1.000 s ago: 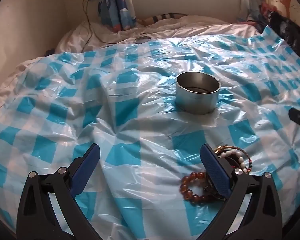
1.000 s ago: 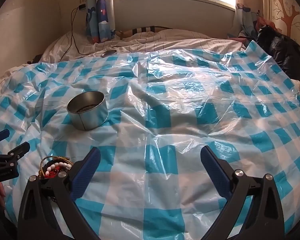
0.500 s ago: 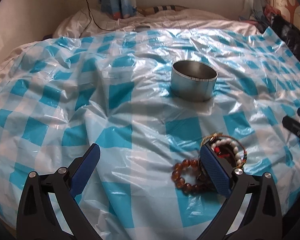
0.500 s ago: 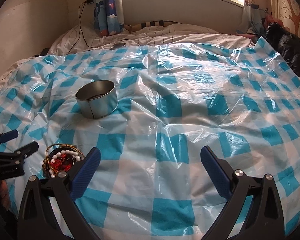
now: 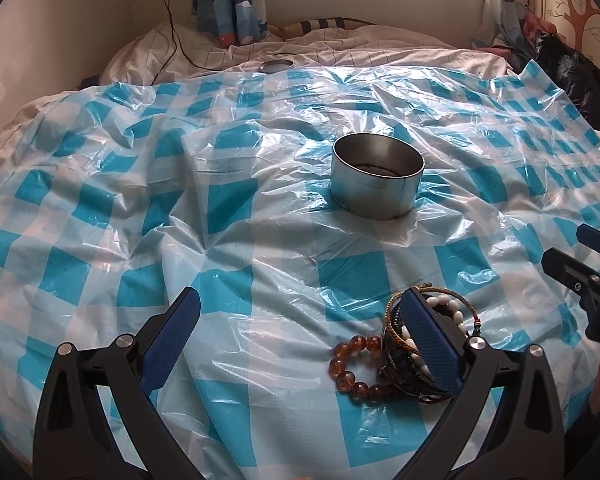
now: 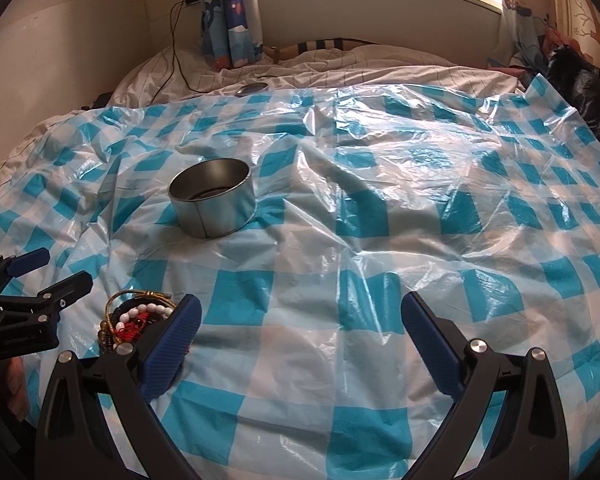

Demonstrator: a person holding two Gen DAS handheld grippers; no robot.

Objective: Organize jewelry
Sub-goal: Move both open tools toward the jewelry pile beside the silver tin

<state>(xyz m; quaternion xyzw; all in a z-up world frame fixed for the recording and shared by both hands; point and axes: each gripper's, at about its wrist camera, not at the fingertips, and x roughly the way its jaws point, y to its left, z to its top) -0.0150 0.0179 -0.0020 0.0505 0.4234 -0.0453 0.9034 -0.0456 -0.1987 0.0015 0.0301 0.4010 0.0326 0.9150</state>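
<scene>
The left gripper (image 5: 300, 336) has its jaws spread wide, holding nothing. Against the view of a second ago it has come lower and closer to the bracelet pile (image 5: 416, 344): its right finger pad (image 5: 430, 344) now overlaps the heap, where before the pad stood at the pile's left edge. Whether the pad touches the jewelry cannot be told.

The pile lies on the blue-and-white checked plastic sheet (image 5: 228, 240), on the near side of the round metal tin (image 5: 378, 176) and well apart from it. An amber bead bracelet (image 5: 352, 368) sits at the pile's left, with a white bead bracelet (image 5: 448, 312) and a gold-coloured bangle (image 5: 392, 312) stacked beside it. The tin has not shifted on the sheet, and it shows something dark at its bottom.

The right gripper (image 6: 300, 340) is also spread wide and empty, hovering over bare sheet. In its view the pile now sits partly behind its left finger pad (image 6: 172, 344), nearer than before.
</scene>
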